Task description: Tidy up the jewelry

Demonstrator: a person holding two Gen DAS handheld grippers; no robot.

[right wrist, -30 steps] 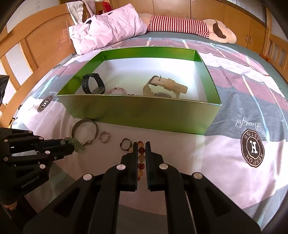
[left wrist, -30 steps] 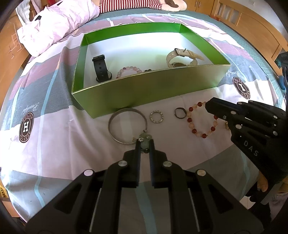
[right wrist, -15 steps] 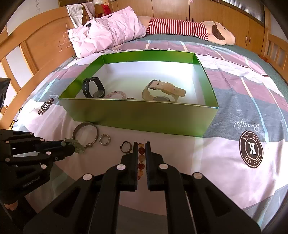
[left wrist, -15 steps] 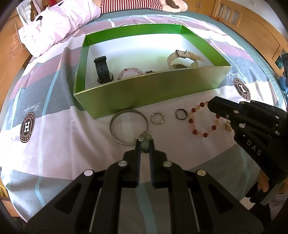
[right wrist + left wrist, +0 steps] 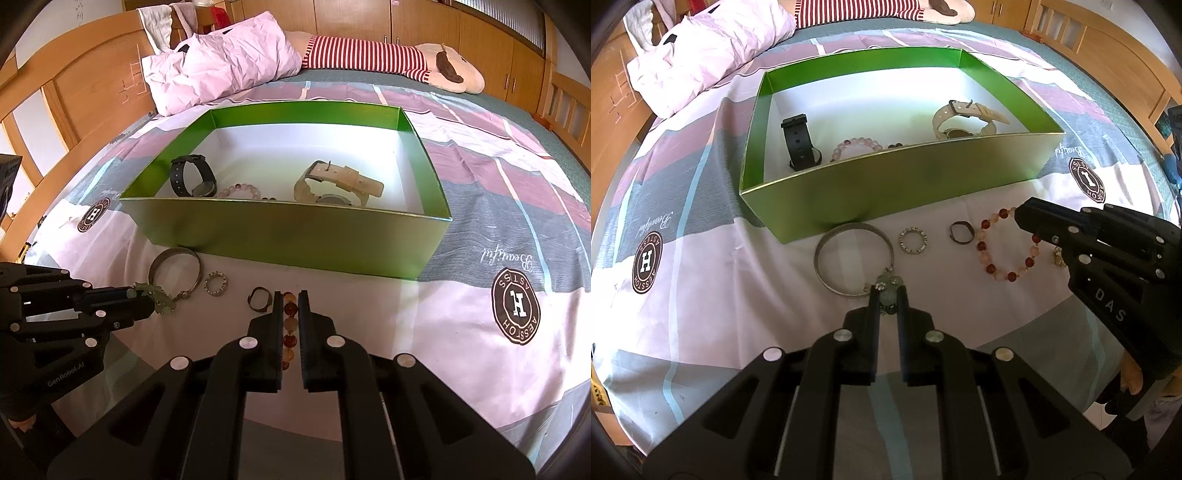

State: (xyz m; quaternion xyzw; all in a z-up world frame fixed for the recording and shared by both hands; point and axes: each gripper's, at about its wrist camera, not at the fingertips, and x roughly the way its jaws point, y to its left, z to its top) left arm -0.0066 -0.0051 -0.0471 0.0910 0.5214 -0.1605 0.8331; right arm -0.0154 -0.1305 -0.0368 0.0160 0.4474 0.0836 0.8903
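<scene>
- While it rests low on the bed point(image 5: 701, 295), the left hand-held gripper point(image 5: 887, 291) pinches the green charm point(image 5: 888, 286) on the silver bangle point(image 5: 854, 264).
- The right hand-held gripper point(image 5: 290, 301) squeezes the bead bracelet point(image 5: 289, 325) beside the green box point(image 5: 295, 236).

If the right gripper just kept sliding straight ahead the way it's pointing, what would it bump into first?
Probably the near wall of the green box. The right gripper is closed on the red bead bracelet, and only bare bedsheet shows between it and the wall. Its height over the sheet is hard to judge.
</scene>
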